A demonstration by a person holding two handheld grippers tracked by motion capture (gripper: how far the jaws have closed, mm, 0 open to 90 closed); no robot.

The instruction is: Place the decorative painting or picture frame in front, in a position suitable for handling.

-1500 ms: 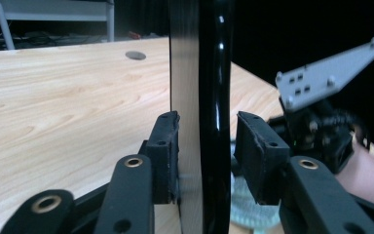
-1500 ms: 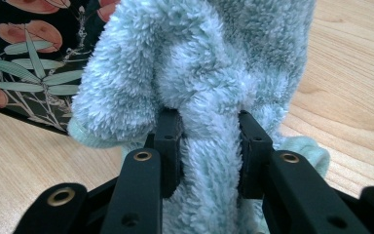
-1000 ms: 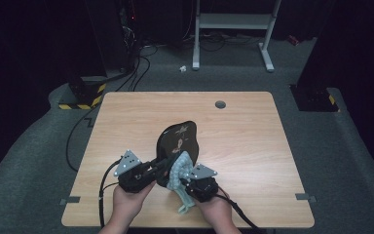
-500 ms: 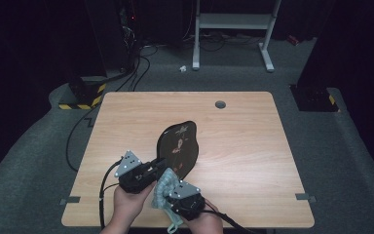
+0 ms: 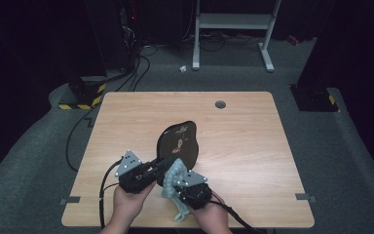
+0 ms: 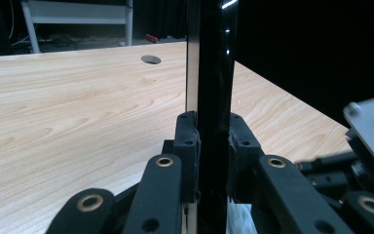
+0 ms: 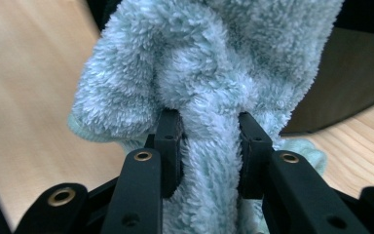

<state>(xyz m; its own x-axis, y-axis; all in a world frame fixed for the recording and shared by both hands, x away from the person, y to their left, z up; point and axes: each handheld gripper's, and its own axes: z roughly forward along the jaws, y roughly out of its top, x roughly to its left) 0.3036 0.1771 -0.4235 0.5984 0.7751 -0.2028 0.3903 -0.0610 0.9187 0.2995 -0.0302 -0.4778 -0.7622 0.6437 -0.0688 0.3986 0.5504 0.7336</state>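
Black glossy plate (image 5: pixel 179 142) is clamped edge-on in the left gripper (image 6: pixel 213 146), pads pressing both faces near its lower rim; plate stands upright and tilted over the wooden table (image 5: pixel 243 131), rising up and away from the left gripper toward table centre. Right gripper (image 7: pixel 209 141) is clenched on a fold of pale blue fluffy cloth (image 7: pixel 209 58), bunched above its jaws. In the high view the cloth (image 5: pixel 173 175) sits between the two grippers, touching the plate's near edge.
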